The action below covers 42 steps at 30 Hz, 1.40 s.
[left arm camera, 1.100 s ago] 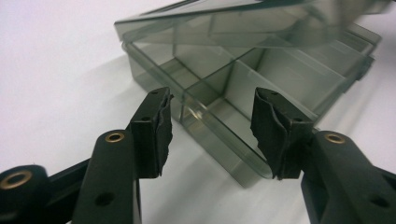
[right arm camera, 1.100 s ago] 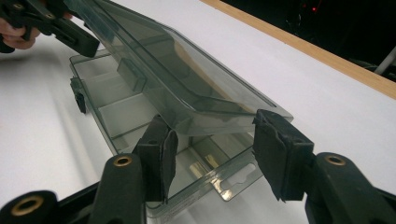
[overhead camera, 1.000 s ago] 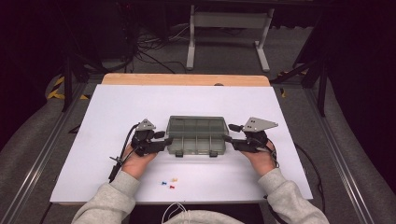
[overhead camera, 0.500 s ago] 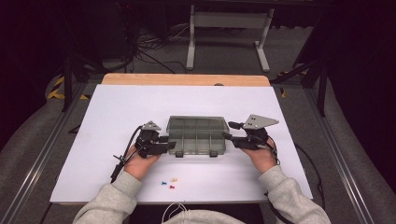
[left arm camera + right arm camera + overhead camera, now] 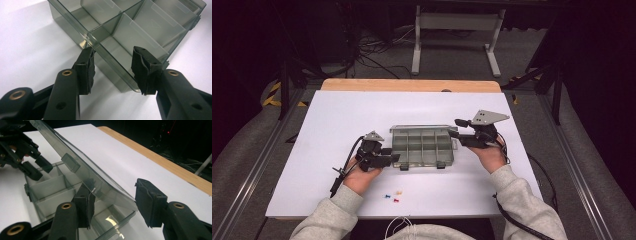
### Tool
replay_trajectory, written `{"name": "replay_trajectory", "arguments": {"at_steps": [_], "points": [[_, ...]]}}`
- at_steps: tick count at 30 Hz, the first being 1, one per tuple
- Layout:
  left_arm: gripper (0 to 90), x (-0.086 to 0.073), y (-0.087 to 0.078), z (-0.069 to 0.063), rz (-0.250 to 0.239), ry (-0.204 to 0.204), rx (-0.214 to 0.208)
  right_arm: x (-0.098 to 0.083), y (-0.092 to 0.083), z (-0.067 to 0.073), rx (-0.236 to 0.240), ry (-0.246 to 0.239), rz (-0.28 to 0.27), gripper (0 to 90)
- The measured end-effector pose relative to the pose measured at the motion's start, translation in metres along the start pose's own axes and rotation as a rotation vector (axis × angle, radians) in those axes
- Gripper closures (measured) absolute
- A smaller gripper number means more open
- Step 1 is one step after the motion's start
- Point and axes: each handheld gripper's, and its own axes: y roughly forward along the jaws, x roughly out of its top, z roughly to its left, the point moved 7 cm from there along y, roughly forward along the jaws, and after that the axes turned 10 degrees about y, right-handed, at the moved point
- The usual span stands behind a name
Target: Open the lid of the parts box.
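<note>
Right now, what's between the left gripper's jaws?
The near corner wall of the clear compartment box, seen in the left gripper view; the jaws straddle it, with white table beside it.

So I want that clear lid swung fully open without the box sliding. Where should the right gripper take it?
Take the lid at its raised free edge near the right-hand corner, coming from the right end of the organizer box. It stands tilted, hinged along the far side, so its thin edge probably fits between the jaws of the right gripper. The left gripper straddles the box's corner wall to steady it.
</note>
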Motion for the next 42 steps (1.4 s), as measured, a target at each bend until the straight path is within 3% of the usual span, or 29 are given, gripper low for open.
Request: {"name": "replay_trajectory", "arguments": {"at_steps": [7, 11, 23, 34, 42], "points": [[52.3, -0.001, -0.002, 0.0, 0.005, 0.01, 0.007, 0.013, 0.005, -0.008, -0.003, 0.013, -0.019, 51.6], [52.4, -0.001, -0.004, 0.002, 0.006, 0.049, 0.036, 0.018, 0.007, -0.01, -0.003, 0.019, -0.024, 52.0], [53.9, -0.001, -0.006, 0.001, 0.0, 0.043, 0.026, 0.025, 0.025, -0.028, -0.033, 0.044, -0.015, 54.1], [53.8, -0.001, -0.007, -0.002, -0.011, 0.046, 0.016, 0.023, 0.043, -0.041, -0.047, 0.074, 0.004, 56.7], [50.8, -0.001, -0.008, 0.0, -0.014, 0.052, 0.022, 0.011, 0.056, -0.055, -0.067, 0.096, 0.053, 58.0]]}}
